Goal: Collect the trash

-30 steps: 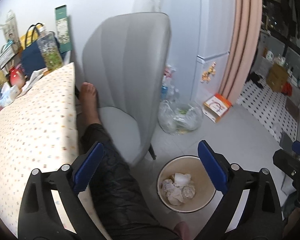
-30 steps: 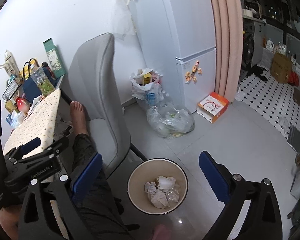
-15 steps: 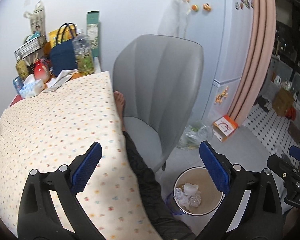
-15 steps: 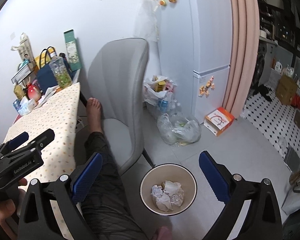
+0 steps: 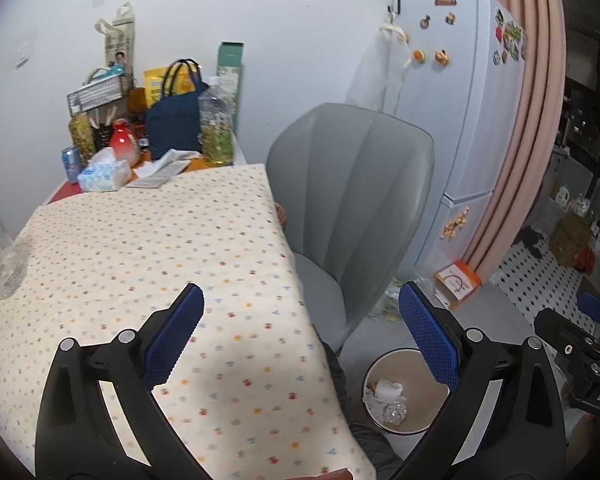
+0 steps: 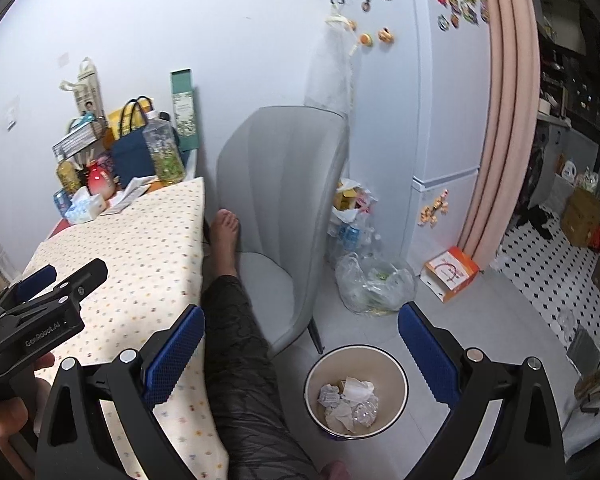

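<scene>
Both tools are hanging released and empty, the left tool [image 5: 300, 336] over the dotted counter [image 5: 140, 248] and the right tool [image 6: 300, 348] above the floor beside the grey chair [image 6: 276, 200]. Crumpled trash [image 6: 348, 400] is lying in the round bin [image 6: 398, 376] on the floor. With the nearer counter showing no scraps, collection is apparently nearing completion.

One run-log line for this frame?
left claw open, empty | right claw open, empty | bin holds crumpled trash | table ahead
</scene>
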Action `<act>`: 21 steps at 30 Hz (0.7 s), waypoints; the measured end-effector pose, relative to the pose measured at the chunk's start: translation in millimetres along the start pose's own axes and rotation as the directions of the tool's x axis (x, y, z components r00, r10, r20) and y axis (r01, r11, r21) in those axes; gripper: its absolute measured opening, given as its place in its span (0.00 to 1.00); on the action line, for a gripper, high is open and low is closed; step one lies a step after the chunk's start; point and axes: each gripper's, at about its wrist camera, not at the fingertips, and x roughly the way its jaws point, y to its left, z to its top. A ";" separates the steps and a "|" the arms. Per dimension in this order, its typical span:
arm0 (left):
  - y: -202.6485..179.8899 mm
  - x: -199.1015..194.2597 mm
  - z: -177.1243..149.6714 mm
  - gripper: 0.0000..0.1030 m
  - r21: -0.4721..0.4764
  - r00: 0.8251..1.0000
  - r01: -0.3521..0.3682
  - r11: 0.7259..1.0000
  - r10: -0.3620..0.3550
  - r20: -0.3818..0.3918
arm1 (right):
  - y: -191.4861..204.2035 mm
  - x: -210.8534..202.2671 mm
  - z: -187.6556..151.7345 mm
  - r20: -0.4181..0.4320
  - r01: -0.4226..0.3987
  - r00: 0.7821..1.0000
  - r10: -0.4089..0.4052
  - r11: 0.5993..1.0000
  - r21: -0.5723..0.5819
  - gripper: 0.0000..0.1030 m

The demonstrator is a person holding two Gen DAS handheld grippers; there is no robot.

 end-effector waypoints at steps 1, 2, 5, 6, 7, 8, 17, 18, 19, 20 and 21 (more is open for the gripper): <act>4.6 -5.5 -0.4 0.94 -0.005 1.000 -0.009 1.000 0.009 0.007 | 4.4 -3.8 0.0 0.005 -0.007 1.000 0.007 1.000 -0.006 0.92; 9.2 -10.7 -0.8 0.94 -0.009 1.000 -0.017 1.000 0.017 0.014 | 7.1 -6.2 0.3 0.009 -0.012 1.000 0.012 1.000 -0.009 0.92; 20.2 -22.9 -2.0 0.94 -0.018 0.999 -0.035 0.999 0.036 0.029 | 17.1 -17.0 -0.1 0.025 -0.028 0.999 0.029 0.999 -0.020 0.92; 24.5 -28.8 -2.6 0.94 -0.022 0.998 -0.045 0.999 0.046 0.036 | 21.2 -21.7 -0.1 0.032 -0.034 0.999 0.034 0.999 -0.024 0.92; 27.0 -33.2 -3.0 0.94 -0.024 0.998 -0.051 0.998 0.052 0.040 | 23.2 -25.2 0.3 0.035 -0.039 0.999 0.039 0.999 -0.026 0.92; 29.3 -36.7 -3.3 0.94 -0.026 0.997 -0.056 0.998 0.057 0.043 | 26.3 -29.5 0.3 0.041 -0.045 0.998 0.046 0.999 -0.029 0.92; 49.8 -75.1 -7.2 0.94 -0.042 0.991 -0.104 0.994 0.107 0.081 | 51.2 -55.2 -3.1 0.062 -0.093 0.993 0.097 0.993 -0.069 0.92; 53.9 -80.1 -8.3 0.94 -0.048 0.990 -0.110 0.993 0.114 0.085 | 54.8 -59.1 -4.1 0.066 -0.101 0.992 0.106 0.992 -0.075 0.92; 56.3 -83.6 -8.9 0.94 -0.052 0.989 -0.115 0.992 0.119 0.088 | 57.4 -61.8 -4.7 0.069 -0.106 0.991 0.111 0.991 -0.079 0.92; 59.0 -86.6 -9.7 0.94 -0.055 0.988 -0.119 0.991 0.123 0.091 | 59.5 -63.7 -5.2 0.071 -0.108 0.991 0.114 0.991 -0.082 0.92; 62.8 -90.4 -10.6 0.94 -0.060 0.987 -0.126 0.990 0.131 0.093 | 63.5 -65.4 -6.0 0.074 -0.113 0.990 0.119 0.990 -0.087 0.92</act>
